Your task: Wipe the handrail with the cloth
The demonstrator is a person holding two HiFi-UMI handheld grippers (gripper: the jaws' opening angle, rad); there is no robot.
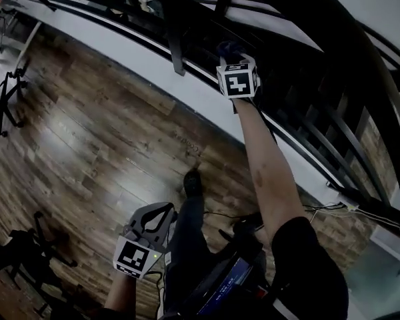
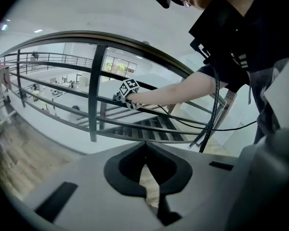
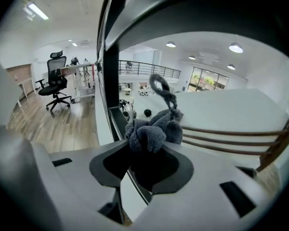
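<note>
The dark metal handrail (image 2: pixel 135 43) curves over a railing of thinner bars (image 1: pixel 300 105). My right gripper (image 1: pixel 232 57) reaches in among those bars, below the top rail, shut on a bunched grey-blue cloth (image 3: pixel 153 129). The cloth (image 1: pixel 229 48) sticks out beyond the marker cube. In the right gripper view the right gripper (image 3: pixel 149 146) sits beside a dark upright post (image 3: pixel 111 76), with the handrail (image 3: pixel 192 8) arching overhead. Whether the cloth touches a bar cannot be told. My left gripper (image 1: pixel 161 211) hangs low over the floor, far from the railing. Its jaws (image 2: pixel 145 146) are shut on nothing.
Wooden flooring (image 1: pixel 100 139) lies under me, edged by a white ledge (image 1: pixel 153 65) at the railing's foot. A staircase (image 2: pixel 149 126) descends beyond the bars. A black office chair (image 3: pixel 55 83) and desks stand further off. Cables (image 2: pixel 212 114) hang from the person's body.
</note>
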